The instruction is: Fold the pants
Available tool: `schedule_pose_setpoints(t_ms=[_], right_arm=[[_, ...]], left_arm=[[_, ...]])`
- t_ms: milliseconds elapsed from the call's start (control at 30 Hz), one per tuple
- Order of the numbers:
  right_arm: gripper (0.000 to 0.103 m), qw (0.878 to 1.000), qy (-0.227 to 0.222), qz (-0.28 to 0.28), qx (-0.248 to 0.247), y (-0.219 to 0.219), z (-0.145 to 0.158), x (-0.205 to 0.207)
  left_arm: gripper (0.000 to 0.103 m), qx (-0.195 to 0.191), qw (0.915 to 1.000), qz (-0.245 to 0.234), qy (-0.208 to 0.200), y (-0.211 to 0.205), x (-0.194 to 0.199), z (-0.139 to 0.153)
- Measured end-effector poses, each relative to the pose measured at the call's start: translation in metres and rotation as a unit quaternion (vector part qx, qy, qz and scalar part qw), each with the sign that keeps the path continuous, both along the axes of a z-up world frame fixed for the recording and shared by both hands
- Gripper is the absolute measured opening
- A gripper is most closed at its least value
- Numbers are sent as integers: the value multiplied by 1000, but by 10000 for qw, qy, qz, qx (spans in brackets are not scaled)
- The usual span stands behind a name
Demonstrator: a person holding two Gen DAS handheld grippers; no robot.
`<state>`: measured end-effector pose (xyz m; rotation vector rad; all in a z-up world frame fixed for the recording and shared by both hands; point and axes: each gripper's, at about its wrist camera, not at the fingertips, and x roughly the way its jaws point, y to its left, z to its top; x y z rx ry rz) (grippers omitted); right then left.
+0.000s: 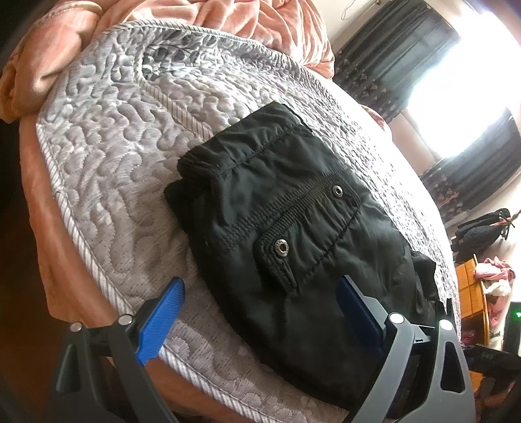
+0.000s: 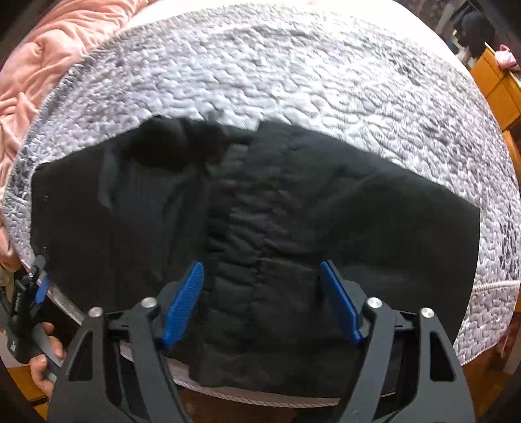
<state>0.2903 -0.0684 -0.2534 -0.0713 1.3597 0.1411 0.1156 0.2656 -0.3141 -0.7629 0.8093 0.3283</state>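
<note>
Black pants (image 1: 293,227) lie folded into a compact bundle on a grey quilted bedspread (image 1: 123,136), waistband and two metal snaps facing up. My left gripper (image 1: 260,293) is open, hovering over the bundle's near end with nothing between its blue fingers (image 1: 161,320). In the right wrist view the pants (image 2: 260,221) spread wide across the bed near its front edge. My right gripper (image 2: 260,276) is open just above the gathered waistband, holding nothing. The left gripper (image 2: 40,288) shows at the far left edge, held by a hand.
A pink blanket (image 1: 254,22) is bunched at the far side of the bed, also in the right wrist view (image 2: 49,48). Dark curtains (image 1: 407,48) and a bright window lie to the right. An orange wooden cabinet (image 2: 498,84) with clothes stands beside the bed.
</note>
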Motion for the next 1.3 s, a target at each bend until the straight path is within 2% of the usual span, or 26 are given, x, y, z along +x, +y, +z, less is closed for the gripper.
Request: schedule_pose_setpoints(t_ms=[33, 167, 267, 500, 567, 600, 633, 667, 833, 900, 933, 1033, 1167, 1300], right_arm=[[60, 10000, 28, -10, 37, -2, -4, -6], [23, 9993, 132, -1, 364, -5, -2, -8], [8, 9984, 215, 9, 529, 0, 3, -10], [3, 9983, 179, 76, 544, 8, 12, -13], [16, 9984, 160, 18, 535, 7, 14, -13], [27, 9989, 169, 30, 443, 9, 15, -13], [51, 9994, 144, 86, 298, 13, 15, -14], [55, 9998, 82, 154, 83, 19, 14, -16], [52, 9972, 56, 351, -655, 36, 3, -19], [35, 9970, 149, 280, -709, 33, -3, -19], [20, 9975, 175, 227, -644, 29, -4, -19], [5, 9993, 259, 109, -245, 20, -2, -20], [2, 9997, 188, 107, 145, 20, 11, -27], [2, 9988, 109, 339, 340, 36, 23, -39]], left_arm=[[94, -1, 10000, -5, -6, 1, 0, 0], [94, -5, 10000, -41, -17, 2, 1, 0], [94, -31, 10000, -42, -32, 3, 1, -1], [94, -75, 9999, -18, -78, 4, -1, 0], [94, -87, 9999, -8, -90, 4, -2, -1], [94, -91, 9999, -5, -94, 4, -2, -1], [94, -95, 9999, -9, -100, 4, -2, -1], [94, -93, 9999, -16, -101, 3, -2, 0], [94, -112, 9999, -18, -128, 3, -2, 0], [94, -146, 9998, 8, -141, 5, -4, 0], [94, -158, 9998, 14, -148, 6, -4, 0], [95, -181, 9997, 25, -171, 9, -6, 0], [95, -201, 9996, 16, -174, 10, -6, 0], [95, -203, 9996, 13, -180, 11, -6, 0]])
